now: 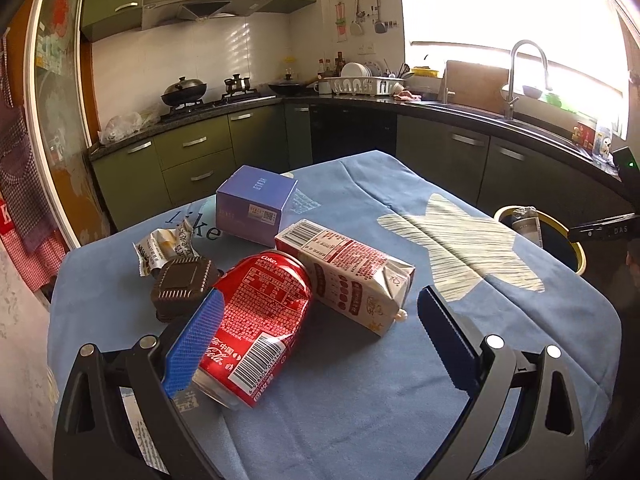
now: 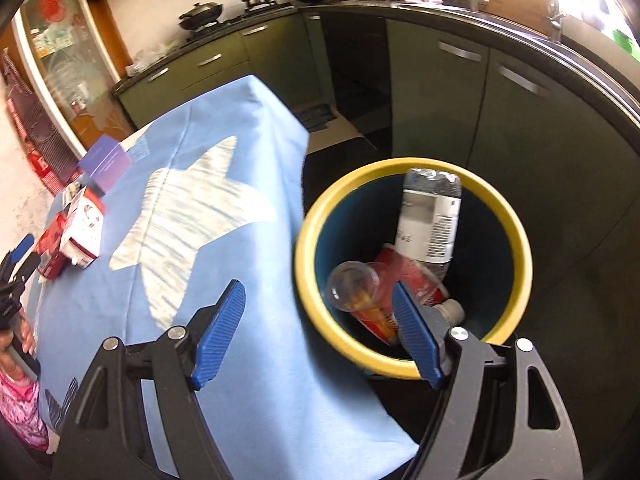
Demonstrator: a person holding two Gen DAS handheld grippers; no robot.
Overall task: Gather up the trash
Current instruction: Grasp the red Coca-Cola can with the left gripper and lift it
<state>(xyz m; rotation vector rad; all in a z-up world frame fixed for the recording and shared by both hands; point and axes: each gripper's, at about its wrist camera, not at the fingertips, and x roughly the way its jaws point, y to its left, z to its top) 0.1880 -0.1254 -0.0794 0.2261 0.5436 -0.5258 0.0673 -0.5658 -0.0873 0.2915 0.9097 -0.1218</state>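
In the left wrist view my left gripper (image 1: 320, 293) stands open low over the blue tablecloth (image 1: 360, 380). A dented red cola can (image 1: 256, 320) lies on its side against the left pad, and the right pad is well clear of it. A white and red milk carton (image 1: 348, 276) lies just beyond the can. Farther back are a dark brown plastic tray (image 1: 182, 284), a crumpled wrapper (image 1: 164, 248) and a purple box (image 1: 256, 204). My right gripper (image 2: 318, 287) is open and empty above the near rim of a yellow-rimmed bin (image 2: 520, 240).
The bin holds a crushed plastic bottle (image 2: 432, 216), a clear cup (image 2: 352, 284) and a red packet (image 2: 416, 276). It stands on the floor off the table's right edge (image 2: 304, 152). Green kitchen cabinets (image 2: 460, 112) run behind. A person's hand (image 2: 24, 332) shows at the lower left.
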